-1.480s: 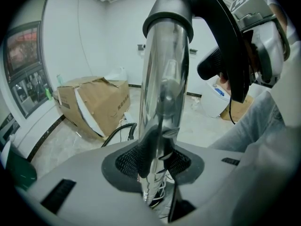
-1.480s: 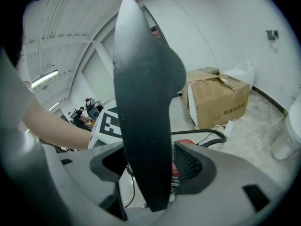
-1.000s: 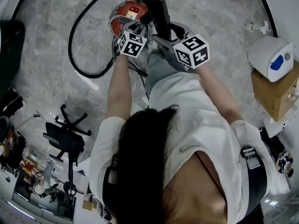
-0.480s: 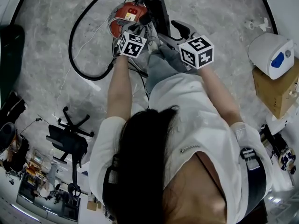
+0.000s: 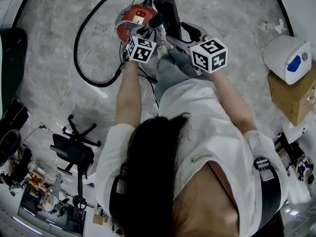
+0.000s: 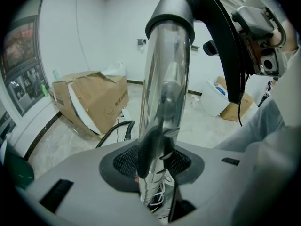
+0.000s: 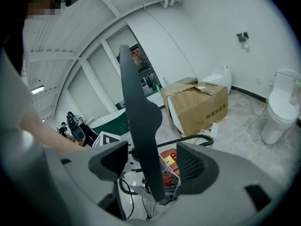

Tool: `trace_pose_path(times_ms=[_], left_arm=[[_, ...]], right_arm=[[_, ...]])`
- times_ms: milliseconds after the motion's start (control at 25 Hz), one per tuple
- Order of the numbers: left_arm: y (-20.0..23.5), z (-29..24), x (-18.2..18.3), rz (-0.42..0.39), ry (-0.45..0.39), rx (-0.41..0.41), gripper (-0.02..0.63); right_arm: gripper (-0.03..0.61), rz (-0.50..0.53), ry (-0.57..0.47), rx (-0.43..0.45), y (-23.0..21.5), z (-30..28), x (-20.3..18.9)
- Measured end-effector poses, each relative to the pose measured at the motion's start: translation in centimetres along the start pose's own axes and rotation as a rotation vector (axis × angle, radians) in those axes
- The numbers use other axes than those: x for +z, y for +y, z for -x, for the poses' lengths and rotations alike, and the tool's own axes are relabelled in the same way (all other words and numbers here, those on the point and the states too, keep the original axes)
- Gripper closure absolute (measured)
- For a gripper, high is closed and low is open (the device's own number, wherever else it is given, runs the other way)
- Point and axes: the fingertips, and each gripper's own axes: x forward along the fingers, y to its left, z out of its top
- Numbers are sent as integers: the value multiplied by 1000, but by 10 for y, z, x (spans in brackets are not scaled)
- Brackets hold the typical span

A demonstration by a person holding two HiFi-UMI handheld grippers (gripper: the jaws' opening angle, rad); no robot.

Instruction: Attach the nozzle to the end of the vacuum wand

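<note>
A: Start at the left. What's there?

B: A black office chair [image 5: 74, 149] at the near left, beside the person's left arm. Farther off, a black hose [image 5: 75, 42] loops over the grey marbled floor [image 5: 44, 73] towards the red vacuum body [image 5: 134, 16], which lies at the far side.

A: And the left gripper [image 6: 153, 160]?

B: Clenched on the wand [image 6: 167, 79]. The chrome tube runs straight out between the ribbed pads. Both press on its sides, and it ends far out in a grey collar [image 6: 170, 18].

A: Where's the nozzle [image 7: 138, 117]?

B: In the right gripper [image 7: 152, 150]. It's a long, flat black piece standing up out of the jaws, with the red body showing behind its lower end. The jaws grasp it deep in their throat. Farther out, a slit shows between it and the right pad [image 7: 190, 166].

A: Is it on the wand?

B: In the left gripper view a black strip curves past just right of the collar, close by. Whether the two touch, I can't tell. From above, the two marker cubes sit side by side just this side of the red body, the right one a little apart to the right, with both arms stretched forward.

A: Anything at the far right?

B: A white appliance [image 5: 286, 58] with a blue patch, just beyond a cardboard box [image 5: 291, 98]. From above I can't tell whether it rests on the box or beside it.
</note>
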Motion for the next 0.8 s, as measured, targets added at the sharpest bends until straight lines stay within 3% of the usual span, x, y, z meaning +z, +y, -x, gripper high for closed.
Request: trace_pose_path(times_ms=[520, 600, 800], left_arm=[[5, 12, -3, 67, -11, -3, 423], [7, 21, -5, 110, -30, 20, 409], [15, 58, -7, 314, -123, 108, 380]], right_arm=[[244, -50, -51, -8, -9, 2, 7], [241, -39, -75, -27, -13, 9, 9], [239, -39, -102, -34, -17, 18, 12]])
